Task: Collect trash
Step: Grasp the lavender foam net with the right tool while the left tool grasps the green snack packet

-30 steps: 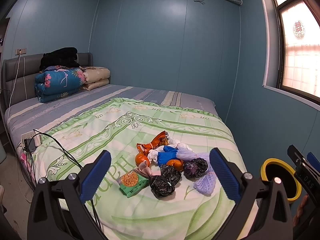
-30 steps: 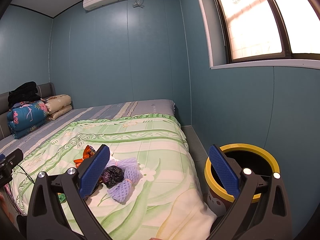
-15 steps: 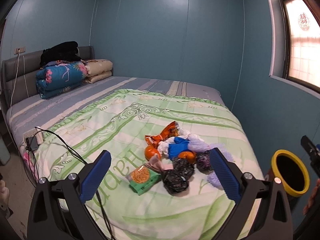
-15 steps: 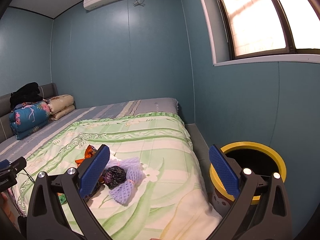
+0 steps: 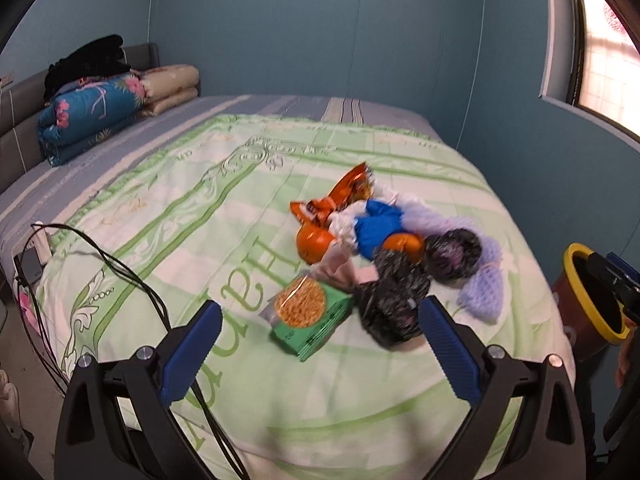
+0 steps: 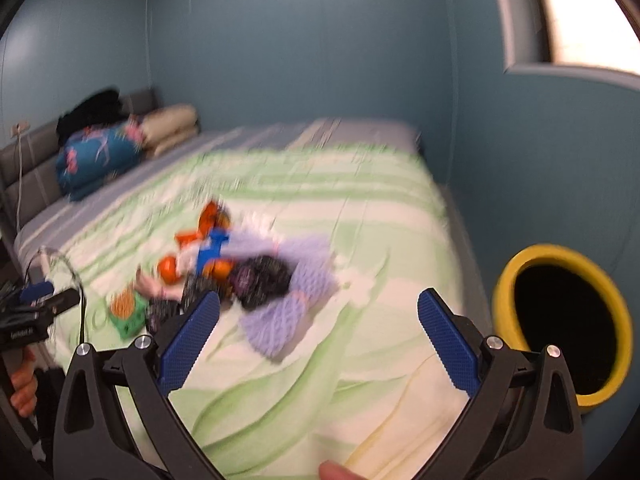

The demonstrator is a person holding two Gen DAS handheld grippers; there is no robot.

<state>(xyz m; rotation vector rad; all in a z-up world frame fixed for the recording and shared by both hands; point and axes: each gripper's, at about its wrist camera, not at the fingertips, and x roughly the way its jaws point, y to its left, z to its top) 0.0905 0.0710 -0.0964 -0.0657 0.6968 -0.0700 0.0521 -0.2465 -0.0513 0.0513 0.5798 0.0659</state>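
Left wrist view: left gripper and right gripper both have jaws wide apart, holding nothing, above the bed; trash lies heaped on it, bin beside.

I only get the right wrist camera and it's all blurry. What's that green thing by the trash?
Observer: A flat green packet with a round picture of an orange snack, at the near edge of the pile.
Operator: Is my left gripper holding anything?
Observer: No. The left gripper is open and empty, pointed at the packet.
Operator: Is anything else near it?
Observer: A black cable trails over the left edge of the blanket, close to that gripper.
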